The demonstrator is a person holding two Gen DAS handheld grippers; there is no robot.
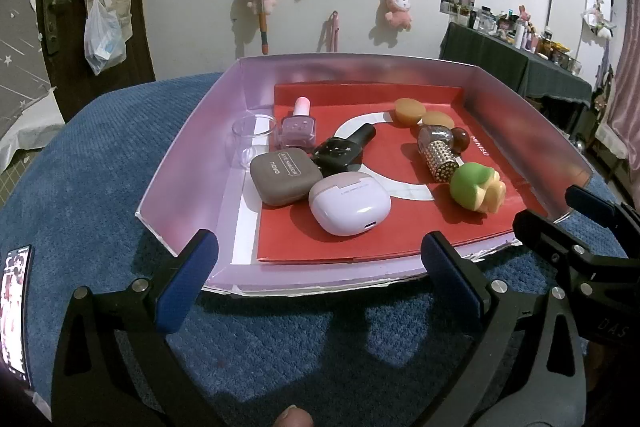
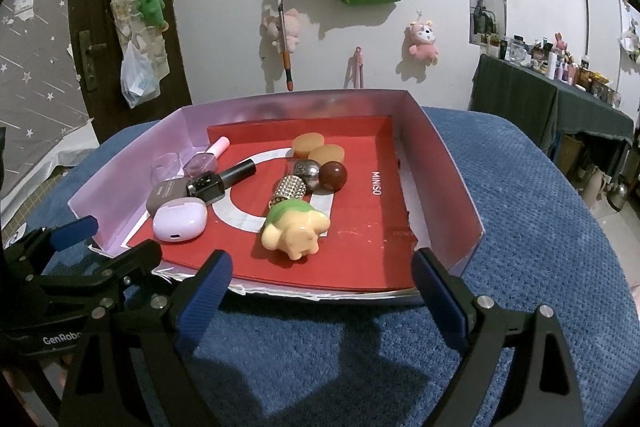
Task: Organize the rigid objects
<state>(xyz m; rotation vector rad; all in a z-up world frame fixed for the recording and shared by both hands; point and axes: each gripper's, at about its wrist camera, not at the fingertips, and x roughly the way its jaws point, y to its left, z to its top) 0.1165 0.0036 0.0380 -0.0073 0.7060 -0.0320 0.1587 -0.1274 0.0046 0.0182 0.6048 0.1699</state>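
A shallow lilac box with a red liner sits on a blue cloth. In it lie a white earbud case, a grey eyeshadow compact, a black polish bottle, a pink polish bottle, a clear cup, a studded bottle, two tan discs, a brown ball and a green-and-cream toy. My left gripper and right gripper are open and empty at the box's near edge.
The blue cloth covers a round table. A phone lies at its left edge. The right gripper shows in the left wrist view, the left gripper in the right wrist view. A wall with hanging toys and a cluttered side table stand behind.
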